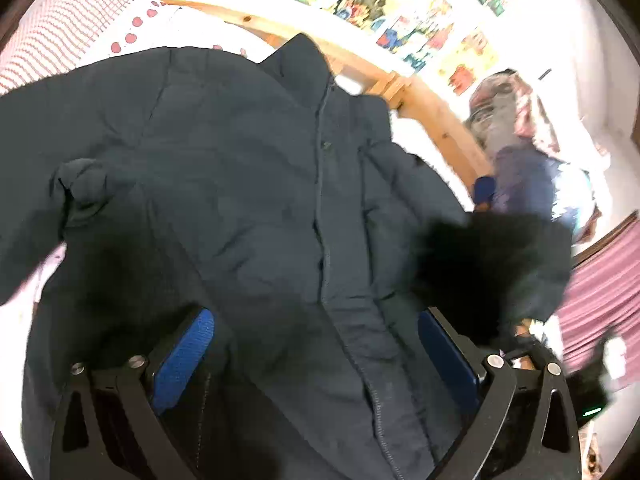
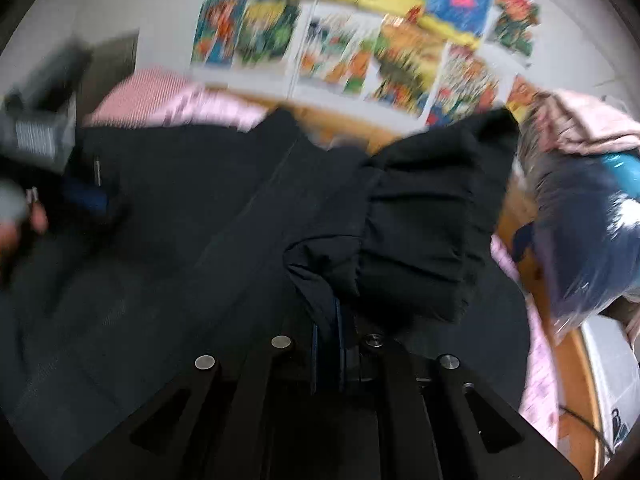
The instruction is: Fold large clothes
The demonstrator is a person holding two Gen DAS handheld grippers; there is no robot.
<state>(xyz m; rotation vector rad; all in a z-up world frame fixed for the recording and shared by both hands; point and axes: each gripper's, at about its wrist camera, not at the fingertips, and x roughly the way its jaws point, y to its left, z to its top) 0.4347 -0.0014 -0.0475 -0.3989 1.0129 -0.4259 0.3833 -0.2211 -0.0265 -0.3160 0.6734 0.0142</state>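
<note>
Left wrist view: left gripper [image 1: 316, 364] wide open, holding nothing, hovering over jacket [image 1: 240, 168] spread front-up on bed [image 1: 60, 28]; zipper line runs straight away from fingers toward collar.

Right wrist view, blurred: right gripper [image 2: 332, 344] clamped shut on sleeve [image 2: 424, 220], bunched directly ahead. Right hand nearer; sleeve likely folds inward across jacket front.
</note>
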